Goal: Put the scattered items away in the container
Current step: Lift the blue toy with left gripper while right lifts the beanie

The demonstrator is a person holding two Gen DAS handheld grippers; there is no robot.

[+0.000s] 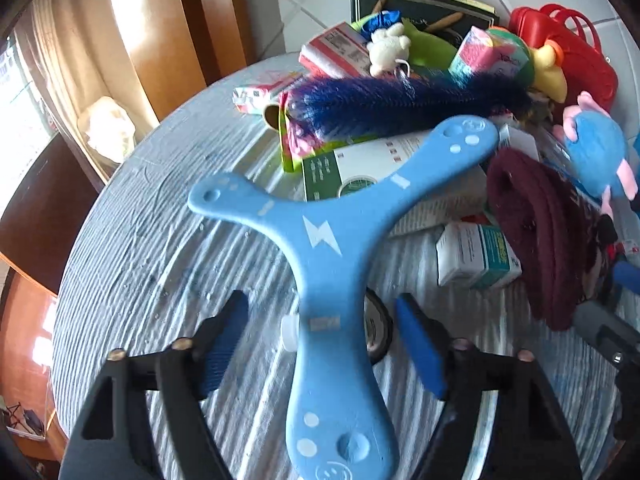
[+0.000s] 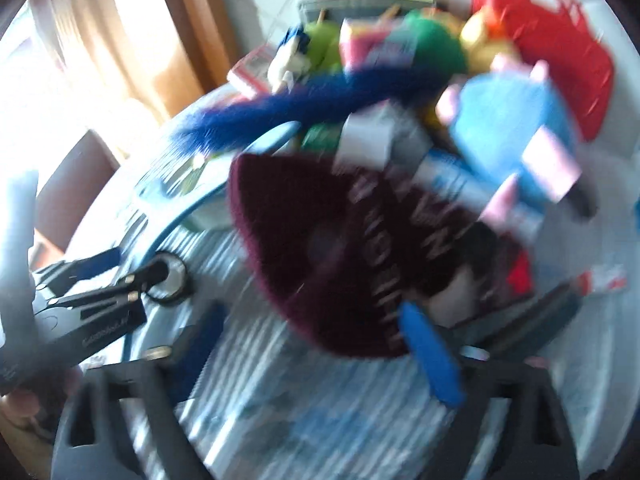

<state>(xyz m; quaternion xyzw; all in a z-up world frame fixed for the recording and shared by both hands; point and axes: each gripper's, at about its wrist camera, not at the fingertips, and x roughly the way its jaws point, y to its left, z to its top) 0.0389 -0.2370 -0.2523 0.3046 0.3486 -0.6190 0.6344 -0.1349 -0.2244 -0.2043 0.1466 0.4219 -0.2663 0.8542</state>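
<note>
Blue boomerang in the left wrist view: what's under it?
Under the boomerang: a white-and-green box beneath its far arm, a black-rimmed round thing and a small white cap beside its near arm. What else it covers is hidden.

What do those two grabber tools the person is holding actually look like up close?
Both look alike: each has two black plastic fingers with triangular cut-outs and small brass-coloured pins. The left gripper carries ribbed blue pads on the inner faces of its tips. The right gripper has the same blue pads. Its picture is blurred, so finer markings cannot be read.
</note>
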